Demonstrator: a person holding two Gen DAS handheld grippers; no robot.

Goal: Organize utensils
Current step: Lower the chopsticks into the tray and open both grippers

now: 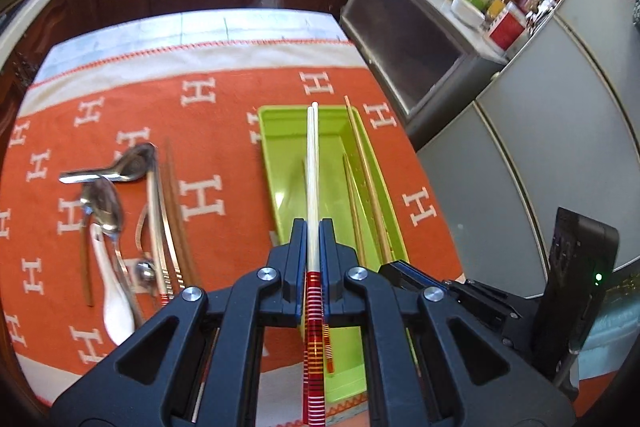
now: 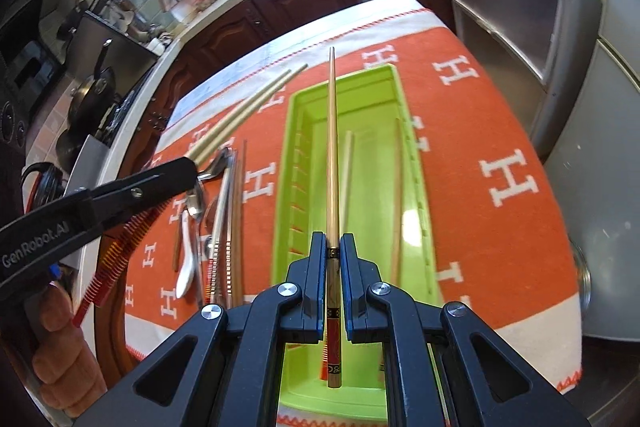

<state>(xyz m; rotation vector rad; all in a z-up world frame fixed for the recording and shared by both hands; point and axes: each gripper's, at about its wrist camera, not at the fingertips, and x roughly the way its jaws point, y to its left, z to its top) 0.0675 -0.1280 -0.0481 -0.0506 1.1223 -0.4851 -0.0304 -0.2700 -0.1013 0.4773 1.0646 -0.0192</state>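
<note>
Both grippers, left [image 1: 313, 227] and right [image 2: 333, 241], clamp light, stiff, slippery chopsticks [image 1: 312, 163] above our green tray [image 1: 280, 155], so we grip near the patterned ends.

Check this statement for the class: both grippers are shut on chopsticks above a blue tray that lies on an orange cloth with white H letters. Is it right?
One detail is wrong: the tray is green, not blue, as the right wrist view shows. The rest stands: the left gripper holds pale chopsticks, the right gripper a brown chopstick, over the orange cloth.
</note>
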